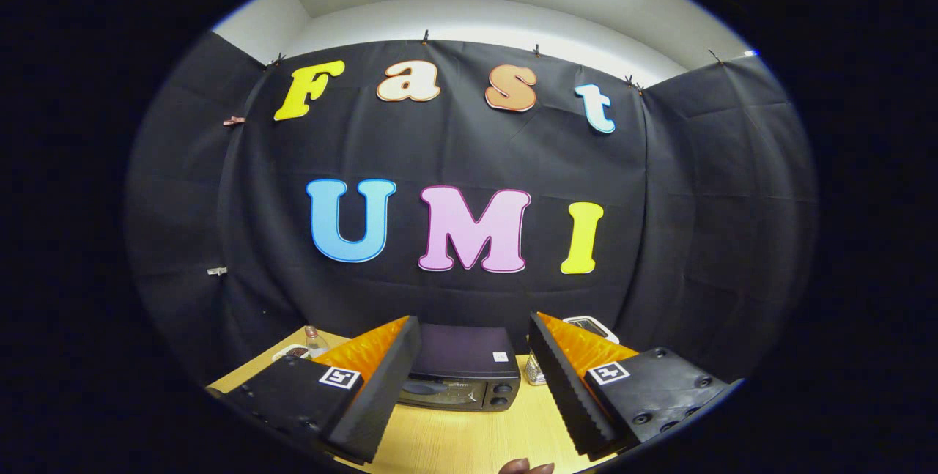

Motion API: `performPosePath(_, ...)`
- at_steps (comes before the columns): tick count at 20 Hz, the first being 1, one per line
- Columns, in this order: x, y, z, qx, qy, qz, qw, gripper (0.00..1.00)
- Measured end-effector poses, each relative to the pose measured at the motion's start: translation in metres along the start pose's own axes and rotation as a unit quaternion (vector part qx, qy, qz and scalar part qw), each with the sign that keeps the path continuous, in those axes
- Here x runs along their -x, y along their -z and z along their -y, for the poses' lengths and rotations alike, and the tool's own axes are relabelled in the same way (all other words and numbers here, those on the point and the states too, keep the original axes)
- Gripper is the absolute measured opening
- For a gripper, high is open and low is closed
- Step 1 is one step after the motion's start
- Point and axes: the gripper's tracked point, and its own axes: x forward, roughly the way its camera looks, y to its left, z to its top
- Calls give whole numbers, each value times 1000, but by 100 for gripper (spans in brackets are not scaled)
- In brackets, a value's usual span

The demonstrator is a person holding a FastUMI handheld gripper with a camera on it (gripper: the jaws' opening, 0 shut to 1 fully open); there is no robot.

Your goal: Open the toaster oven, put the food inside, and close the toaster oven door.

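here, gripper (475,338) spread wide and empty, toaster oven (463,368) beyond (door shut), its left edge hidden by a finger (381,386)

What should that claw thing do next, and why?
Probably move forward and down toward the toaster oven door. The claw is open and holds nothing, and the oven sits on the table beyond its fingers with the door apparently shut. The door must be opened before any food goes in. I cannot make out a handle from here.
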Motion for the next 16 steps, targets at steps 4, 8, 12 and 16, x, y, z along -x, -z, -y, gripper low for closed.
performPosePath(4,2,-2,2,-22,-2,-1,1000,97)
performPosePath(8,5,-17,8,-27,2,5,1000,97)
performPosePath(12,8,-28,13,-37,4,13,999,97)
performPosePath(16,8,-32,18,-40,3,17,999,96)
